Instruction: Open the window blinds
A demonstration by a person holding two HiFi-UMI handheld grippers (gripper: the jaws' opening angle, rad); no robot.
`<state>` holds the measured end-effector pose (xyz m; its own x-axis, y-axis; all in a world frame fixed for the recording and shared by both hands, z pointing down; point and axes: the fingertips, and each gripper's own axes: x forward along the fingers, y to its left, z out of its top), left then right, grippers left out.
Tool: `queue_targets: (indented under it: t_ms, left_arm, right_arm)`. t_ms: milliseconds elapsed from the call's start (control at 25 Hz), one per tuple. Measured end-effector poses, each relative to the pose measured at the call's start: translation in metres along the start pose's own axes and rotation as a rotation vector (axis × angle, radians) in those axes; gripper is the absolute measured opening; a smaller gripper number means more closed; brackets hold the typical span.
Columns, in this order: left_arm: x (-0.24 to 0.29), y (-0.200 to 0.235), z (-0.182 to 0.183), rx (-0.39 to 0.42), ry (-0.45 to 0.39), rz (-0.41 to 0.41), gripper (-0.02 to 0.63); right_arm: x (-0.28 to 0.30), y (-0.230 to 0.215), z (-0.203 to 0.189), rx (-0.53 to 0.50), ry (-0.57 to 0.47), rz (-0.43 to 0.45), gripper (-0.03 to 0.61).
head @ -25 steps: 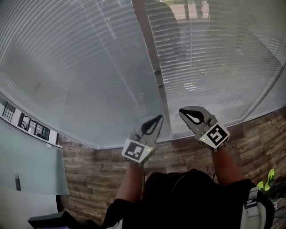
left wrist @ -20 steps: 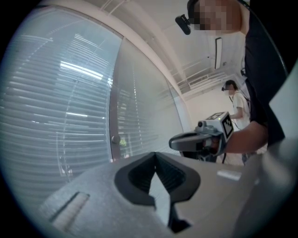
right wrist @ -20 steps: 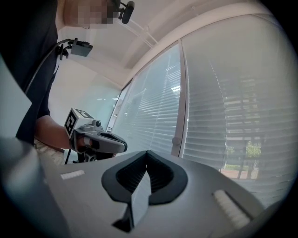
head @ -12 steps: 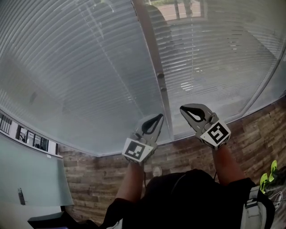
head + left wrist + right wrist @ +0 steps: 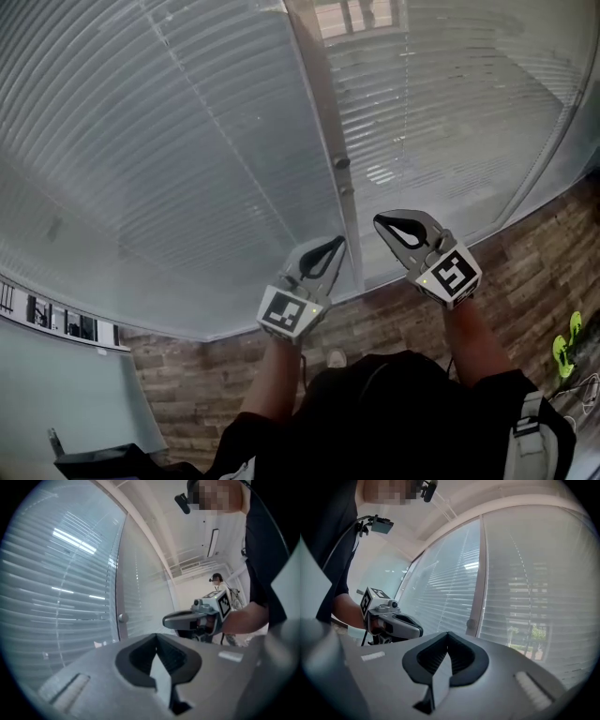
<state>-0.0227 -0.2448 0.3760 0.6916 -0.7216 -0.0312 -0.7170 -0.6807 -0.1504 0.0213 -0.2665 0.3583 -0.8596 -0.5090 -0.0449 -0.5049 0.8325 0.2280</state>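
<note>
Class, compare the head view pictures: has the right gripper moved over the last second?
Yes. The right gripper now lies closer to the knob on the window post, so it has edged up the picture, towards the blinds.

Open air is seen between the left gripper (image 5: 332, 247) and the right gripper (image 5: 380, 223). They are held side by side and apart, each with its jaws pressed together. Straight ahead, the way is blocked by the window post (image 5: 322, 103), which runs up between the two blinds. Small round knobs (image 5: 342, 164) stick out from the post, just above the gripper tips. To the left of the post, the way is closed off by the left blind (image 5: 141, 150), and to the right by the right blind (image 5: 459, 122). Their slats lie close, one over the other. Under the window, the way is shut by the wood wall (image 5: 202, 366). Free room is left in front of the blinds, on both sides.
</note>
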Motion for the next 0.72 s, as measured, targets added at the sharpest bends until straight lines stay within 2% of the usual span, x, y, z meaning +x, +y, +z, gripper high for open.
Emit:
queue_targets:
  t_ms: [120, 280, 360, 440, 600, 720]
  left_arm:
    - [0.003, 0.004, -0.005, -0.011, -0.010, -0.032, 0.003]
    - [0.002, 0.008, -0.008, -0.003, 0.025, -0.062, 0.003]
    - [0.003, 0.007, -0.009, -0.004, 0.009, -0.084, 0.003]
    - [0.001, 0.008, -0.012, -0.001, 0.014, -0.098, 0.005]
    - [0.002, 0.013, -0.016, -0.021, 0.015, -0.127, 0.003]
    - [0.002, 0.020, -0.021, 0.006, 0.001, -0.134, 0.003]
  right_arm:
    - [0.010, -0.005, -0.003, -0.041, 0.031, -0.025, 0.005]
    - [0.022, -0.016, -0.004, -0.102, 0.076, -0.067, 0.006]
    - [0.025, -0.019, -0.005, -0.135, 0.096, -0.085, 0.009]
    - [0.029, -0.021, -0.005, -0.174, 0.122, -0.100, 0.050]
    - [0.044, -0.031, -0.004, -0.297, 0.205, -0.137, 0.078]
    - [0.061, -0.037, -0.002, -0.421, 0.290, -0.147, 0.098]
